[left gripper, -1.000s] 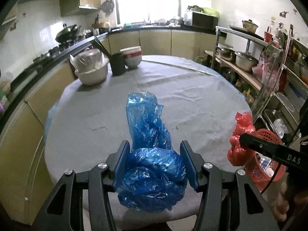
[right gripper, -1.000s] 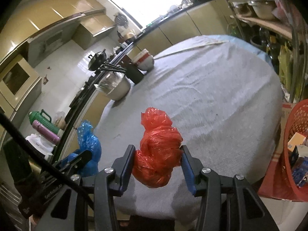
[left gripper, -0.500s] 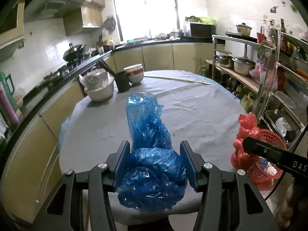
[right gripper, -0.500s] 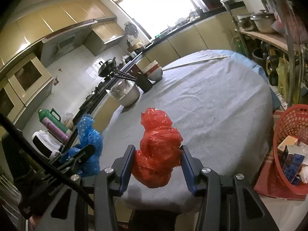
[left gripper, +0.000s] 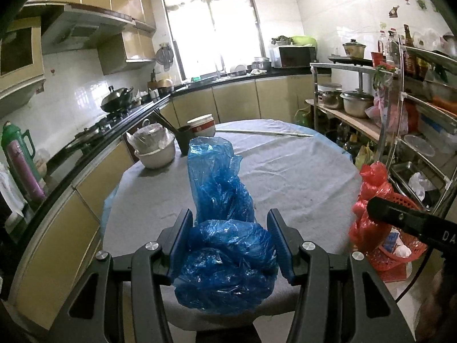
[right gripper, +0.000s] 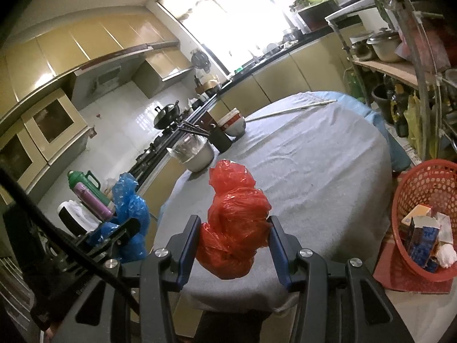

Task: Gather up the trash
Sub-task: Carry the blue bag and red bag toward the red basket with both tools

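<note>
My left gripper (left gripper: 228,238) is shut on a crumpled blue plastic bag (left gripper: 225,245), held in the air above the near edge of the round table (left gripper: 300,177). My right gripper (right gripper: 232,241) is shut on a crumpled red plastic bag (right gripper: 234,228), also lifted over the table's near edge. In the left wrist view the red bag (left gripper: 371,200) shows at the right with one finger (left gripper: 405,220) of the other gripper across it. The blue bag (right gripper: 130,214) appears at the left of the right wrist view.
A red mesh basket (right gripper: 422,188) with cartons and paper stands on the floor right of the table. Bowls (left gripper: 155,148), a dark cup (left gripper: 185,140) with chopsticks and a long stick (left gripper: 265,133) lie at the table's far side. Metal shelving (left gripper: 400,108) lines the right; counters (left gripper: 57,160) run left.
Both grippers have pulled back from the table and risen with their bags; the table looks smaller and more of the kitchen and the basket shows. The grips are unchanged.
</note>
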Available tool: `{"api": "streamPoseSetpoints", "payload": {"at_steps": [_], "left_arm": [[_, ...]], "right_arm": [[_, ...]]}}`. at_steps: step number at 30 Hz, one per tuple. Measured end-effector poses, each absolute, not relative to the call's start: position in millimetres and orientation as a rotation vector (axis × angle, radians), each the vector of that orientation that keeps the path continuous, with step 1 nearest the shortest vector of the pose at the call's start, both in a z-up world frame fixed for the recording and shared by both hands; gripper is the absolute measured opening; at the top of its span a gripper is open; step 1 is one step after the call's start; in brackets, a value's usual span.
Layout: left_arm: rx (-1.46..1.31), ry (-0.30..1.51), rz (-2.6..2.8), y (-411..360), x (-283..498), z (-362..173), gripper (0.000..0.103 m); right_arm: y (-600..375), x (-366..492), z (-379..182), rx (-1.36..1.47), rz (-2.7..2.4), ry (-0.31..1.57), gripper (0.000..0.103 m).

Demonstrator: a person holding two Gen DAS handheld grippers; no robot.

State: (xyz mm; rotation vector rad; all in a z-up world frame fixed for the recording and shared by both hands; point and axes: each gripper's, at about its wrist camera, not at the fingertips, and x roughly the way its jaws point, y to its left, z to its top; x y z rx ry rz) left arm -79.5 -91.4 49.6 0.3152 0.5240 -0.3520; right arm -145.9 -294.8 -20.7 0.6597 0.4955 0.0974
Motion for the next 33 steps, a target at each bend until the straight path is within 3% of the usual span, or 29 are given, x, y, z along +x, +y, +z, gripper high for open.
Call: {"api": "streamPoseSetpoints", "payload": {"at_steps": [33], "left_arm": [[0.421,0.453,-0.383,-130,-106,54,0.056]], "right_arm": [[-319,-178,-18,0.703,0.076,0.426,0.050]]}}
